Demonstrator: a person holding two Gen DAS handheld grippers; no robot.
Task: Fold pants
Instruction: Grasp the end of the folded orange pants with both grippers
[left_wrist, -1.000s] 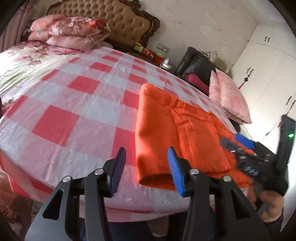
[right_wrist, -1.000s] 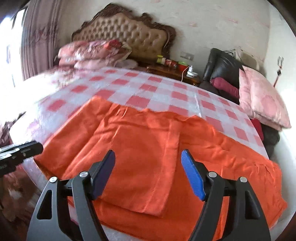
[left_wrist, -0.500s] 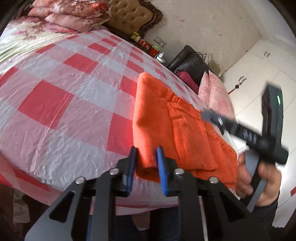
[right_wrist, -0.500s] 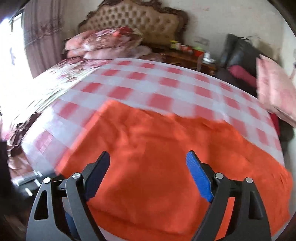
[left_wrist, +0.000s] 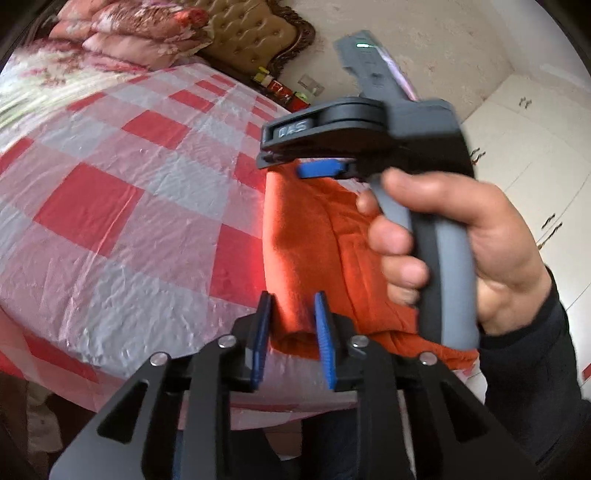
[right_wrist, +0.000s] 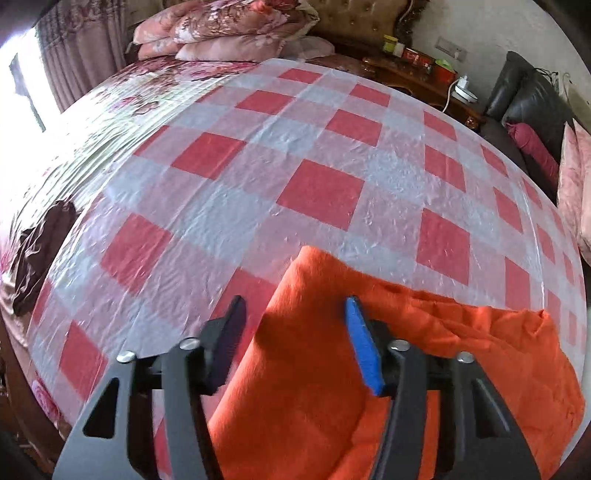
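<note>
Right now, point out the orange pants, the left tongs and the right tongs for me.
orange pants (right_wrist: 461, 343): right wrist view, on the flat upper layer of cloth.
left tongs (left_wrist: 291, 332): left wrist view, midway between the blue tips, at the near folded edge.
right tongs (right_wrist: 295, 332): right wrist view, midway between the tips, over the pants' far corner.

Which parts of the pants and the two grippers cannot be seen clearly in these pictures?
- Pants: right part, left wrist view, hidden behind the hand.
- Pants, near edge, right wrist view: cut off by the frame bottom and the right gripper.
- Right gripper, left wrist view: blurred; its closing jaws mostly hidden.
- Left gripper: opening; contact with the fold unclear.
</note>
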